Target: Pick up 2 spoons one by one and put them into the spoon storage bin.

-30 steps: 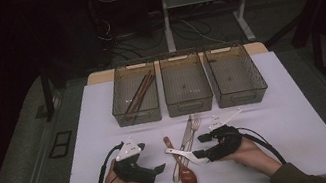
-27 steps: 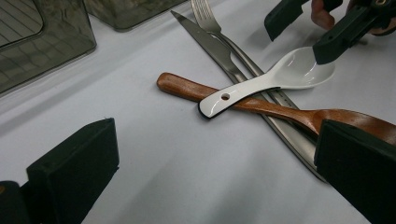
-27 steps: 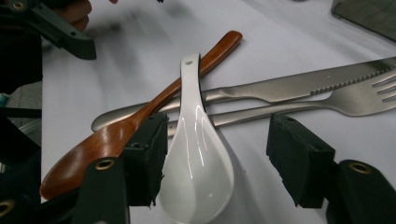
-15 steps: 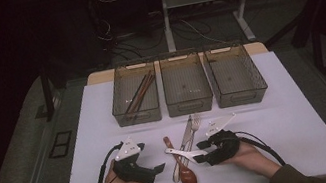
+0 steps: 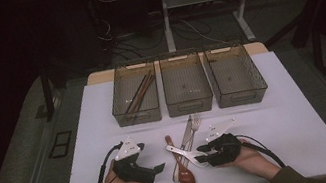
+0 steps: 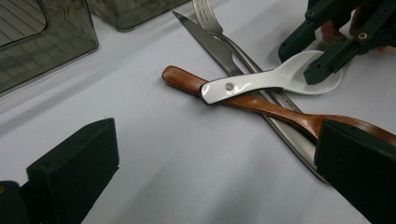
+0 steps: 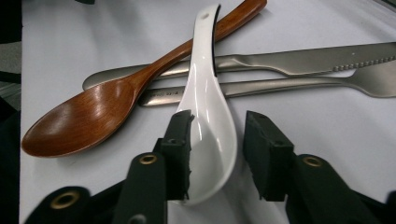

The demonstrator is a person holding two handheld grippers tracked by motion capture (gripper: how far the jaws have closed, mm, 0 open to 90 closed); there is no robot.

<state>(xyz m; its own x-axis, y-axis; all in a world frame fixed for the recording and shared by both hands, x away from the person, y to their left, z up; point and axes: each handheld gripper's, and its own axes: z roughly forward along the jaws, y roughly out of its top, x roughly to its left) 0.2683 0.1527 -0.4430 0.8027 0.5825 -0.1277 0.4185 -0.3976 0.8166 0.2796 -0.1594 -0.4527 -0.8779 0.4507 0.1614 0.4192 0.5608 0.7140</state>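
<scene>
two closing jaws of the right gripper [image 7: 215, 154] flank the white spoon's [image 7: 210, 121] bowl, not yet pinching.

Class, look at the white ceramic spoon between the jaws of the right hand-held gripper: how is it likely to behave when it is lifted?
The white spoon looks glazed and glossy, so it may slip between the pads of the right hand-held gripper. It seems rigid, so it should not bend, but could chip if dropped. Its handle rests across the wooden spoon and knife, so lifting may nudge them.

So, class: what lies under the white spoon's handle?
The white spoon crosses over the wooden spoon, the knife and the fork. Where its handle passes over them, those stretches are covered. The right gripper straddles its bowl.
</scene>
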